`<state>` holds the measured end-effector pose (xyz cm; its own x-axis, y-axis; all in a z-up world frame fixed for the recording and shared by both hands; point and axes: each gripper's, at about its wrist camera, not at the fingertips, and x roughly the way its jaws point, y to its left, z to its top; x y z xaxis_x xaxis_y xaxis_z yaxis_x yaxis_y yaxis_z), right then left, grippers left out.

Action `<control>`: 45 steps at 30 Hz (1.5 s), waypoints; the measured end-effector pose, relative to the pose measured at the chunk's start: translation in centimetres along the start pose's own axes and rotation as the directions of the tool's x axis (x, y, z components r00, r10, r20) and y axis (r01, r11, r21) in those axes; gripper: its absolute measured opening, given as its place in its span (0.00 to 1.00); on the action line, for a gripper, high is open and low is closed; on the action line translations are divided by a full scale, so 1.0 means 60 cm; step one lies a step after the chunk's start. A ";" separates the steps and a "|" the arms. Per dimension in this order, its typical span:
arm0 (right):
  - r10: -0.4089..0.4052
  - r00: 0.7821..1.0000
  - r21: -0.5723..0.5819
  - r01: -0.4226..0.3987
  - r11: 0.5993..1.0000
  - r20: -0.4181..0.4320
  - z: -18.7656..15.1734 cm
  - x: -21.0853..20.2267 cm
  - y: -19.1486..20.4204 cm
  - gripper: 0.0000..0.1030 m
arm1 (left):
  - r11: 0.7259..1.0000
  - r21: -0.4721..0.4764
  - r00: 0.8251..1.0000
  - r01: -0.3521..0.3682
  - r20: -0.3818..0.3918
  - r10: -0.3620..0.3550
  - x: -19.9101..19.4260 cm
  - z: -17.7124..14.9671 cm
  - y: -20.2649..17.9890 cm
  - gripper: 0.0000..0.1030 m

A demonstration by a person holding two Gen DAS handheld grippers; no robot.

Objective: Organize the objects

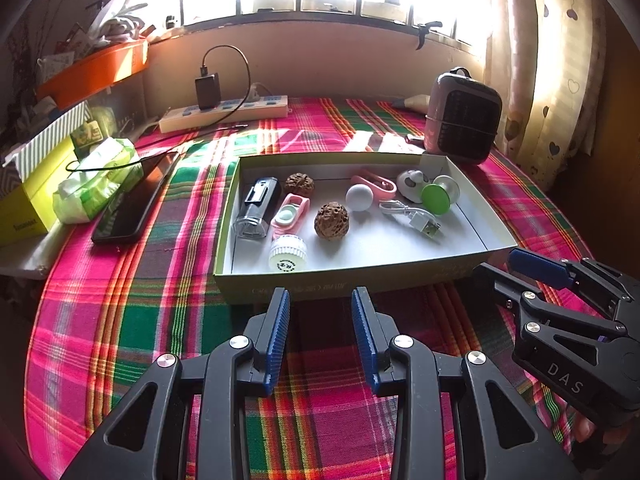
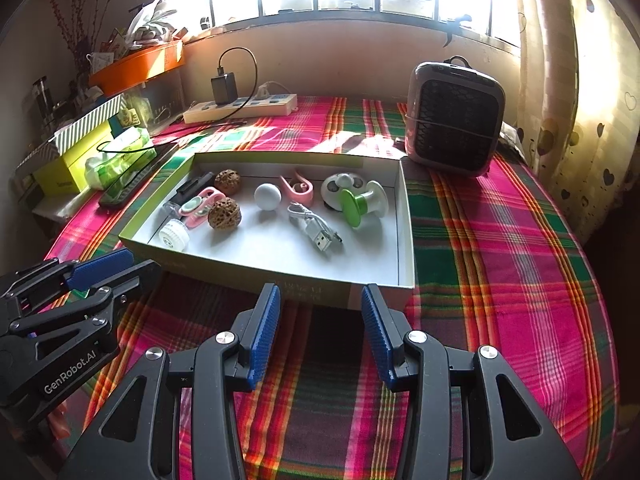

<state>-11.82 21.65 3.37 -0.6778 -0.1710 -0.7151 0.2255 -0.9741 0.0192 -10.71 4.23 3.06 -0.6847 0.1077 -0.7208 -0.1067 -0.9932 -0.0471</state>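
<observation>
A shallow cardboard box [image 1: 472,258] [image 2: 280,282] on the plaid table holds small items: two walnuts [image 1: 331,220] [image 2: 225,213], a white ball [image 1: 359,197] [image 2: 267,196], a USB cable [image 1: 416,219] [image 2: 316,230], a green-and-white spool [image 1: 438,196] [image 2: 362,202], a pink clip [image 1: 374,182], a pink case [image 1: 290,212], a black device [image 1: 258,206] and a white cap [image 1: 287,258] [image 2: 174,234]. My left gripper [image 1: 321,300] is open and empty just before the box's near wall. My right gripper [image 2: 320,300] is open and empty beside it, also short of the box.
A small heater [image 1: 464,118] [image 2: 454,116] stands behind the box at right. A power strip with charger [image 1: 224,110] [image 2: 240,106] lies at the back. A phone [image 1: 130,202], tissue pack [image 1: 96,184] and yellow box [image 1: 36,196] sit at left. A curtain [image 2: 568,80] hangs right.
</observation>
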 end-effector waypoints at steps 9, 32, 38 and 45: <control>-0.017 0.999 0.029 0.018 0.999 -0.040 -0.031 0.008 -0.012 0.43 | 0.999 0.006 0.998 -0.041 -0.051 0.041 0.013 -0.038 -0.001 0.30; -0.060 0.993 0.038 0.064 0.997 -0.100 -0.063 0.009 -0.021 0.57 | 0.996 -0.008 0.994 -0.089 -0.072 0.088 0.017 -0.056 -0.011 0.30; -0.077 0.991 0.055 0.083 0.995 -0.110 -0.060 0.014 -0.027 0.68 | 0.996 -0.015 0.994 -0.089 -0.072 0.087 0.018 -0.056 -0.011 0.31; -0.082 0.990 0.055 0.089 0.995 -0.112 -0.061 0.014 -0.027 0.71 | 0.996 -0.004 0.993 -0.092 -0.071 0.092 0.018 -0.056 -0.014 0.33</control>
<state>-10.21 23.61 0.17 -0.6115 -0.0726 -0.7879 0.1255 -0.9921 -0.0061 -8.94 5.04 0.03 -0.6383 0.0126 -0.7697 -0.0404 -0.9990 0.0172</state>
